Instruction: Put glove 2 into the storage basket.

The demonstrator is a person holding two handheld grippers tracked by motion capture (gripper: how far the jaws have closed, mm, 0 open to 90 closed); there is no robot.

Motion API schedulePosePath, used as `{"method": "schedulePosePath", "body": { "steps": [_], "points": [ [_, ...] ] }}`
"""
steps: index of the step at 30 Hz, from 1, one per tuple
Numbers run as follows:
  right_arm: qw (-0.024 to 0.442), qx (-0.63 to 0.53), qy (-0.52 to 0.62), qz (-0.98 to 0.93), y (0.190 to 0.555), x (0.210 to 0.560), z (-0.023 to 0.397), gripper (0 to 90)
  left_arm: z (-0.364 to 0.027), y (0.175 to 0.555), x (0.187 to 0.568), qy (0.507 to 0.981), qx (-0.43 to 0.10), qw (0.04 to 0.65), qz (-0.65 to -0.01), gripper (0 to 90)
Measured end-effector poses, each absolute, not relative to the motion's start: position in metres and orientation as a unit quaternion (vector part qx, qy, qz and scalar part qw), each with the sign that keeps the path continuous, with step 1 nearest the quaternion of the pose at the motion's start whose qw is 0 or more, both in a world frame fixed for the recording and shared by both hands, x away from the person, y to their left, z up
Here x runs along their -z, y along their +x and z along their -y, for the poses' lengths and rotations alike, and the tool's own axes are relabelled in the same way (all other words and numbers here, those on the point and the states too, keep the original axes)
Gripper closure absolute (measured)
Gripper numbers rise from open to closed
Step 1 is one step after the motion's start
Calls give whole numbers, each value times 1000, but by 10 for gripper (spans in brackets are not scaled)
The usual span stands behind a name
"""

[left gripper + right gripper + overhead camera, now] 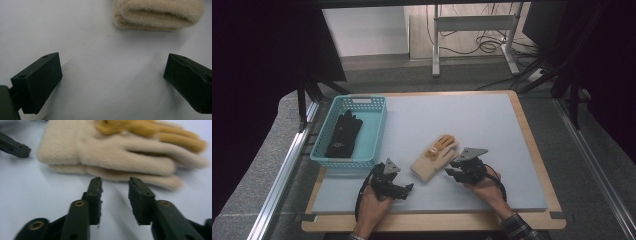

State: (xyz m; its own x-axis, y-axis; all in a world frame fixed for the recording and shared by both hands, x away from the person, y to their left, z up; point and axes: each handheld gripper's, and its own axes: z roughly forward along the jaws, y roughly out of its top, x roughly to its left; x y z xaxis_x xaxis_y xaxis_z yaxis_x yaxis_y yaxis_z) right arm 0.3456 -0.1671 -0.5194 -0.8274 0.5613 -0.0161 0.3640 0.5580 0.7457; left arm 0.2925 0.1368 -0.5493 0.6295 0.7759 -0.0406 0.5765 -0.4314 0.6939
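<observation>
**Cream gloves between two grippers**

Gloves (435, 159) lie stacked at frame centre on the grey mat (492, 130) — cuff toward lower left. Right gripper (454, 172), just right of the gloves: jaws partly apart, nothing betw. them. Left gripper (408, 189), lower left of the cuff: jaws wide, empty. Basket (373, 134) w/ black glove (344, 134) at left.

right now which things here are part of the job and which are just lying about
In the job: cream glove, left gripper, right gripper, both open beside it.
Lying about: black glove, in the teal basket.
</observation>
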Motion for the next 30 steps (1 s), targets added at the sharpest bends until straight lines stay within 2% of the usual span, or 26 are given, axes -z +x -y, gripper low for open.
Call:
{"method": "schedulePosePath", "body": {
  "steps": [16,22,30],
  "points": [
    [189,-365,343,-845,352,514,240,256,-136,292,549,832,-144,348,-407,18],
    [203,-361,373,-830,353,524,259,212,-136,293,550,833,-145,347,-406,17],
    [190,-349,386,-833,356,530,262,192,-136,293,549,833,-142,345,-408,17]
  ]
}}
